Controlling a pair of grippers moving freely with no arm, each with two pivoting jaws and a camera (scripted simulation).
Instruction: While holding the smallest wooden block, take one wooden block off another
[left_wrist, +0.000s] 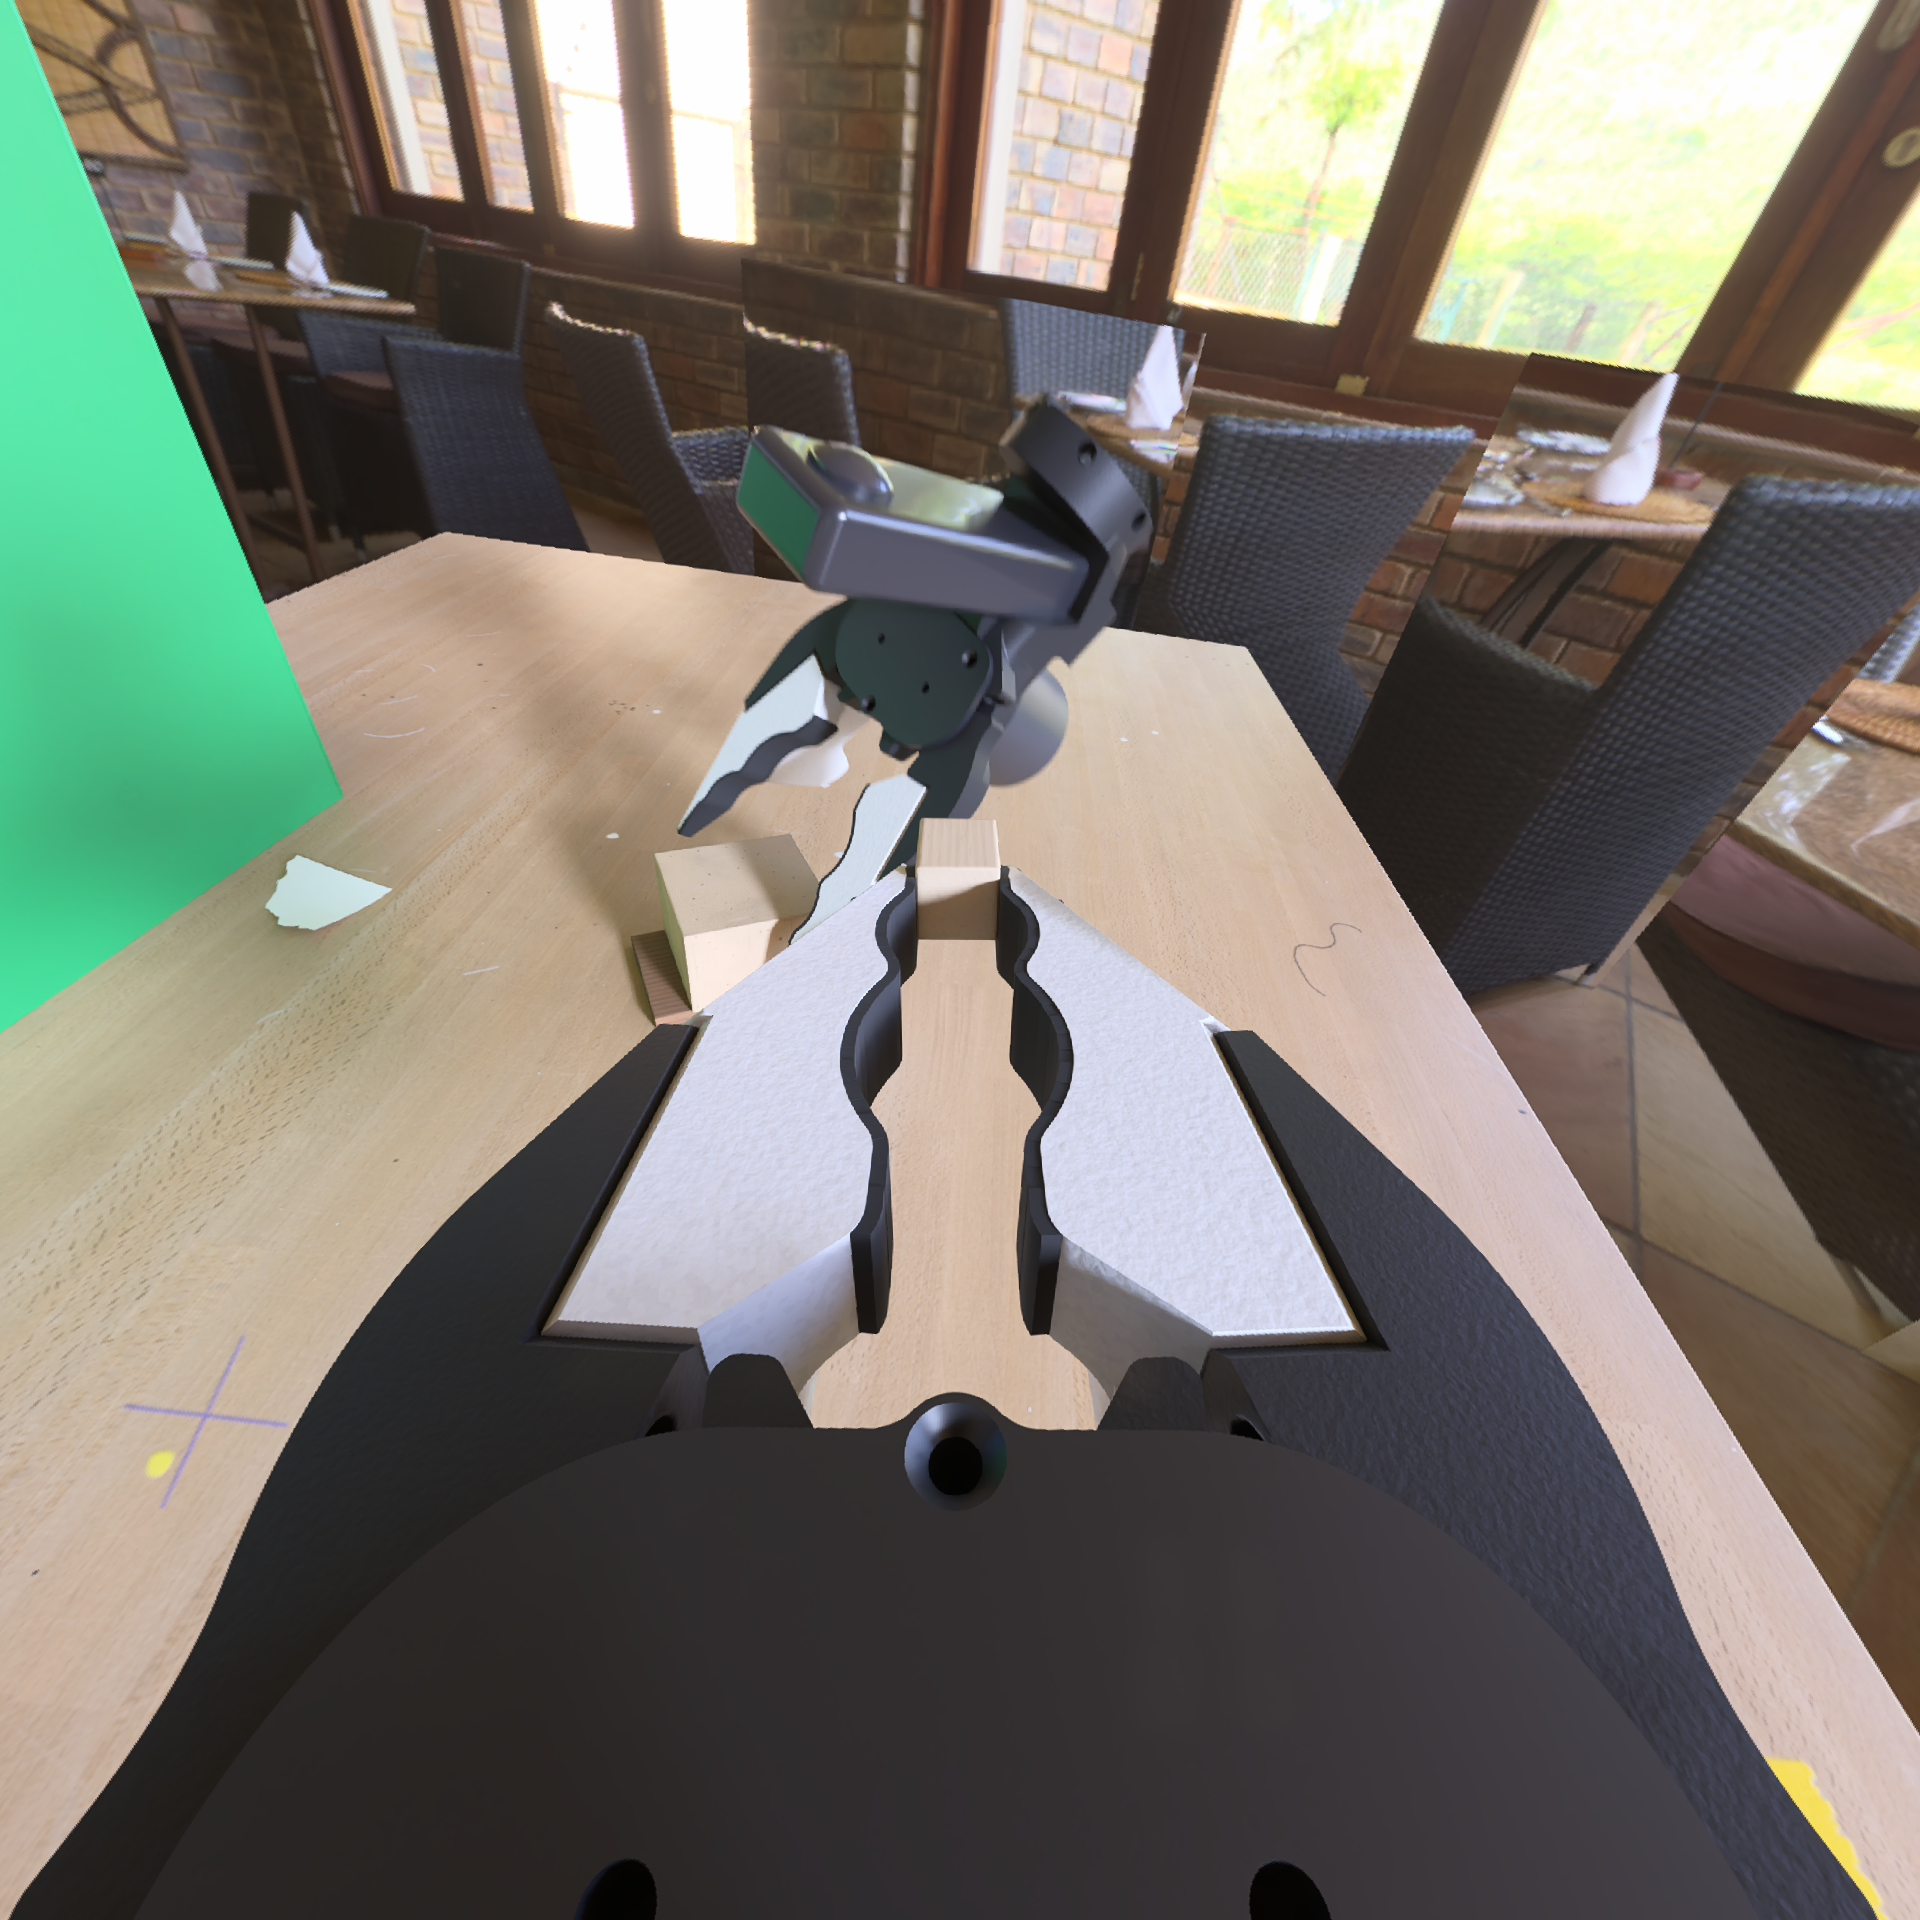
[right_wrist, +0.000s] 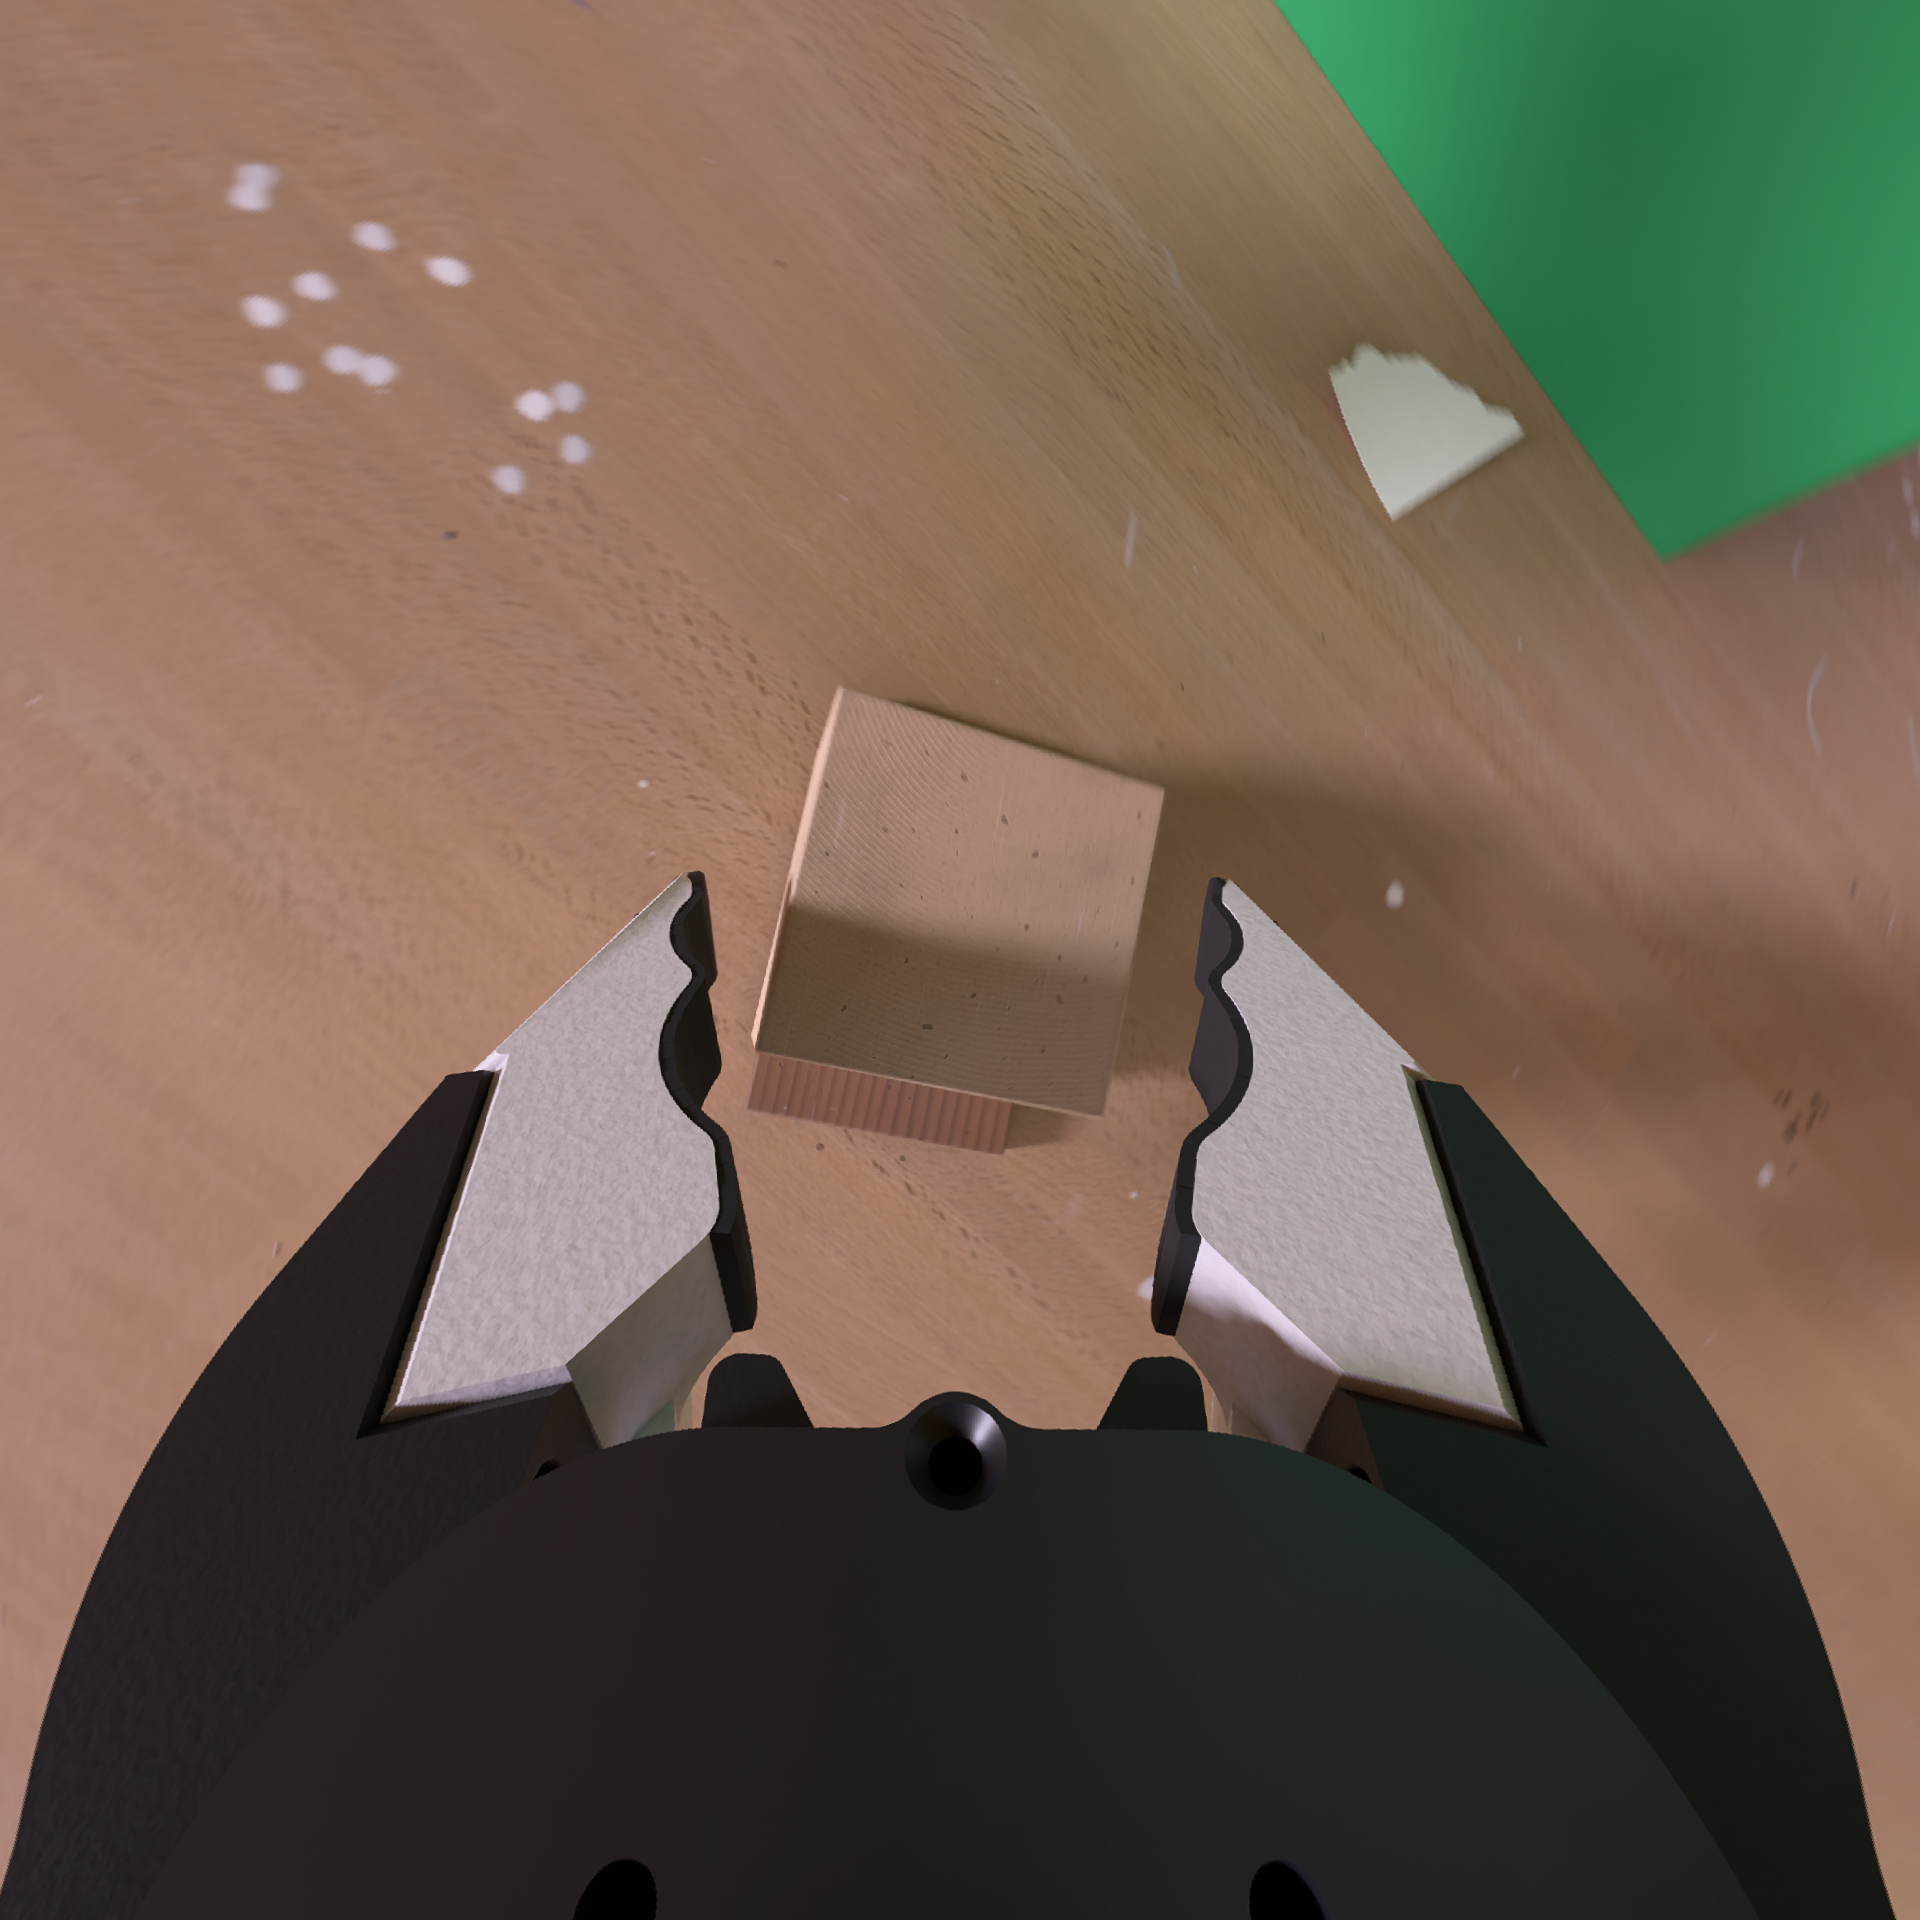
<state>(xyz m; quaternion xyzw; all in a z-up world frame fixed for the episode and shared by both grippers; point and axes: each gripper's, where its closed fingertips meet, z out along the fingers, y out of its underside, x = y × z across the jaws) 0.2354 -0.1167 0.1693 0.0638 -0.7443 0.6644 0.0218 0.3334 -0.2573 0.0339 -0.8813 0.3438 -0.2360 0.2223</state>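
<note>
My left gripper (left_wrist: 958, 883) is shut on the smallest wooden block (left_wrist: 958, 878), a pale cube held at its fingertips above the table (left_wrist: 468, 727). To its left a larger pale wooden block (left_wrist: 727, 909) lies on top of a darker ribbed wooden block (left_wrist: 660, 977), which sticks out beneath it. My right gripper (left_wrist: 774, 862) shows in the left wrist view, open, pointing down at that stack. In the right wrist view the right gripper (right_wrist: 956, 883) is open above the large block (right_wrist: 961, 904), its fingers to either side, apart from it. The ribbed block (right_wrist: 883, 1117) peeks out below.
A green panel (left_wrist: 114, 582) stands at the table's left side; it also shows in the right wrist view (right_wrist: 1662, 239). A torn scrap of white paper (left_wrist: 322, 894) lies near it, also in the right wrist view (right_wrist: 1418, 436). Wicker chairs (left_wrist: 1558, 727) stand beyond the table's right edge.
</note>
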